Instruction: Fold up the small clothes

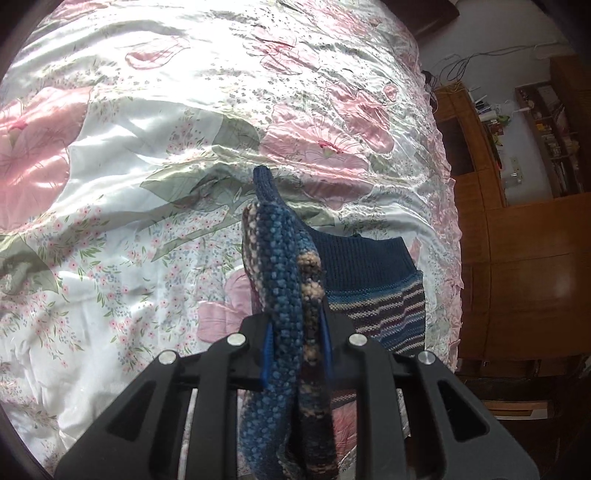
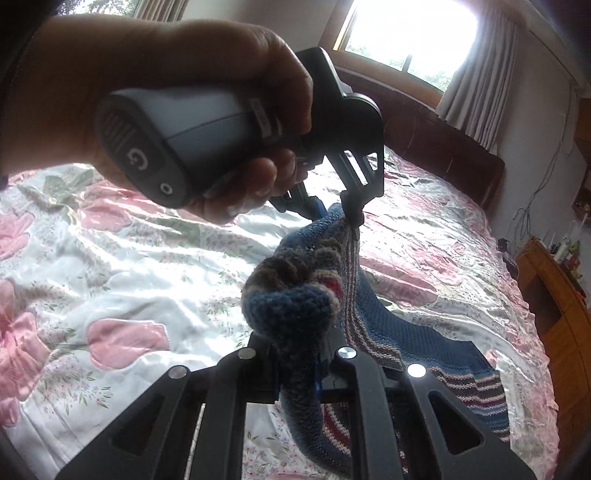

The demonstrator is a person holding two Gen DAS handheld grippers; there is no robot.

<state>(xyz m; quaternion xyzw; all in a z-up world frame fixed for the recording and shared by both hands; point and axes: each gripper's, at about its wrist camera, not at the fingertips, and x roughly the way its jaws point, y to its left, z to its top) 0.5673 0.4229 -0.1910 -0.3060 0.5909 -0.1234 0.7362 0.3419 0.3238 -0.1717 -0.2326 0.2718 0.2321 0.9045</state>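
Note:
A small knitted garment (image 1: 284,266), blue with brown, white and red stripes, is held up between both grippers over the bed. My left gripper (image 1: 297,326) is shut on a bunched fold of it. Its ribbed dark-blue part (image 1: 369,258) and striped part lie on the bedspread to the right. In the right wrist view my right gripper (image 2: 295,354) is shut on another bunched edge of the garment (image 2: 291,284). Just beyond, a hand (image 2: 184,74) holds the left gripper (image 2: 338,214), which pinches the top edge. The rest of the garment trails down to the bedspread at lower right.
A shiny floral bedspread (image 1: 147,147) in pink, white and green covers the bed. Its frilled edge (image 1: 448,221) runs along the right. Wooden cabinets and shelves (image 1: 517,277) stand beyond it. A dark headboard (image 2: 424,136) and a curtained window (image 2: 406,33) are at the far end.

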